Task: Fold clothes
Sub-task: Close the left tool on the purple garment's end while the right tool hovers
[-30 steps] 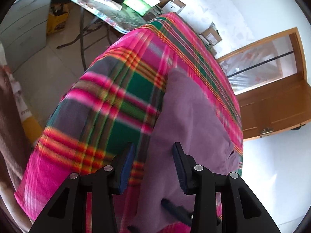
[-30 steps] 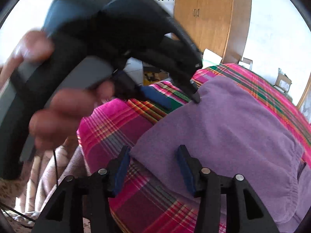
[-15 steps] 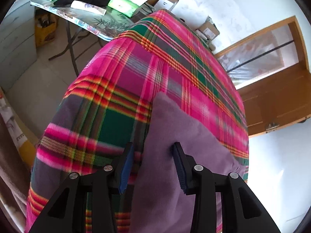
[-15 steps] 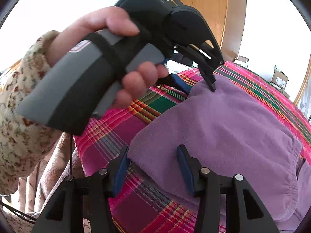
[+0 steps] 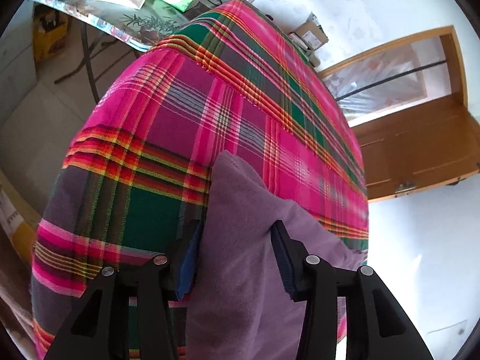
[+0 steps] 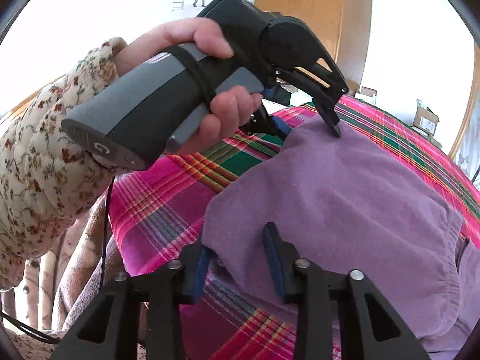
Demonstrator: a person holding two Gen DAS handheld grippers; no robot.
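A purple garment (image 6: 345, 204) lies spread on a pink plaid cloth (image 5: 186, 138), one corner reaching toward the cloth's middle. The left gripper (image 5: 237, 258) has its jaws wide apart astride that garment's edge, clamping nothing, while the right gripper (image 6: 237, 258) is likewise open, one finger under the near corner and one above it. Behind stand a cluttered table (image 5: 120, 21) and a wooden door (image 5: 420, 138).

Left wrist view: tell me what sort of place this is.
Probably a lived-in room at home: a plaid cloth under the purple garment, a cluttered glass-topped table, and a wooden door.
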